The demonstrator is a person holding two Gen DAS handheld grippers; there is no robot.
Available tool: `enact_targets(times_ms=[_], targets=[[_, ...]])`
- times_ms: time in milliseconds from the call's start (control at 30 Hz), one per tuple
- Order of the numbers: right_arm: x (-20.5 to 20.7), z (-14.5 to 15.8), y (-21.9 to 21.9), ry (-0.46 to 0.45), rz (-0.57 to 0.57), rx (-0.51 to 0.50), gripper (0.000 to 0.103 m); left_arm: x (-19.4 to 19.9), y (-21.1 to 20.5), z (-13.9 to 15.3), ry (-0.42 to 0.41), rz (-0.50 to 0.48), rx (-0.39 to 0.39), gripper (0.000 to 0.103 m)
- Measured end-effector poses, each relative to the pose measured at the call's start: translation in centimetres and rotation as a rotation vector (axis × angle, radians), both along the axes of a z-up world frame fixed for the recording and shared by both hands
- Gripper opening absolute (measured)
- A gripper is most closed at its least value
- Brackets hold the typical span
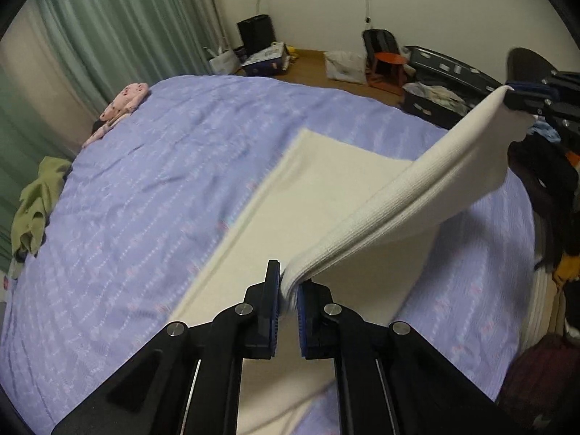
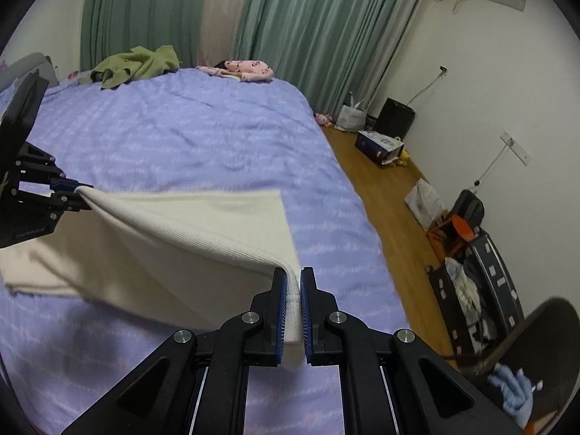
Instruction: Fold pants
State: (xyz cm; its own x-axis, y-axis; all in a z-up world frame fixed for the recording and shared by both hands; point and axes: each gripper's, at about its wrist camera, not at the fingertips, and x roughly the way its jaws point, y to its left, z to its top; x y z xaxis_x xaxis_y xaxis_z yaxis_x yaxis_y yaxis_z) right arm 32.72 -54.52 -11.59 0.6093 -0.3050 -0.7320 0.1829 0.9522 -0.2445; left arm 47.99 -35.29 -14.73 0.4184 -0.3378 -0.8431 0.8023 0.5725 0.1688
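Cream ribbed pants [image 1: 326, 195] lie partly flat on the purple bedspread [image 1: 152, 188], with one end lifted off it. My left gripper [image 1: 288, 282] is shut on one corner of that raised edge. The right gripper [image 1: 522, 99] shows at the upper right of the left wrist view, shut on the other corner. In the right wrist view the right gripper [image 2: 293, 282] pinches the cream pants [image 2: 188, 239] between its blue pads, and the left gripper [image 2: 74, 194] holds the far corner at the left. The edge hangs stretched between both grippers above the bed.
A pink garment [image 2: 243, 69] and a green garment [image 2: 137, 63] lie at the far end of the purple bedspread [image 2: 181, 134]. Beside the bed are wooden floor [image 2: 391, 188], an open suitcase [image 2: 478, 279], an orange stool [image 1: 389, 67], bags and a black box [image 2: 395, 117]. Green curtains [image 2: 308, 18] hang behind.
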Motion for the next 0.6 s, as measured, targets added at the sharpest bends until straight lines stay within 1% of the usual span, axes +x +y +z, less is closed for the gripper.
enact_targets(times_ms=[67,133,200,233,300,367,500,600], targets=[[2.3,0.2,-0.9,0.013,0.021,-0.003,0.008,1.9,-0.8,-0.3,-0.020,0.013,0.033,0.010],[5.3,-0.2,-1.9,0.034,0.040,0.010,0.008,3.8,-1.5,-0.9,-0.012,0.043,0.051,0.010],[8.6,-1.1,-2.9,0.054,0.059,0.034,0.008,6.0,-1.9,-1.7,0.012,0.083,0.050,0.010],[10.0,-1.6,-3.4,0.064,0.070,0.041,0.008,7.3,-2.1,-2.2,0.036,0.106,0.045,0.010],[13.4,-3.1,-4.3,0.099,0.093,0.058,0.008,9.5,-2.4,-3.5,0.073,0.138,0.049,0.010],[16.9,-4.9,-5.5,0.148,0.114,0.096,0.008,12.1,-3.2,-5.5,0.113,0.152,0.075,0.010],[22.3,-9.1,-7.6,0.226,0.139,0.158,0.008,15.1,-4.4,-8.8,0.151,0.172,0.114,0.010],[25.7,-12.4,-8.6,0.280,0.156,0.172,0.008,17.4,-5.3,-11.7,0.192,0.190,0.141,0.010]])
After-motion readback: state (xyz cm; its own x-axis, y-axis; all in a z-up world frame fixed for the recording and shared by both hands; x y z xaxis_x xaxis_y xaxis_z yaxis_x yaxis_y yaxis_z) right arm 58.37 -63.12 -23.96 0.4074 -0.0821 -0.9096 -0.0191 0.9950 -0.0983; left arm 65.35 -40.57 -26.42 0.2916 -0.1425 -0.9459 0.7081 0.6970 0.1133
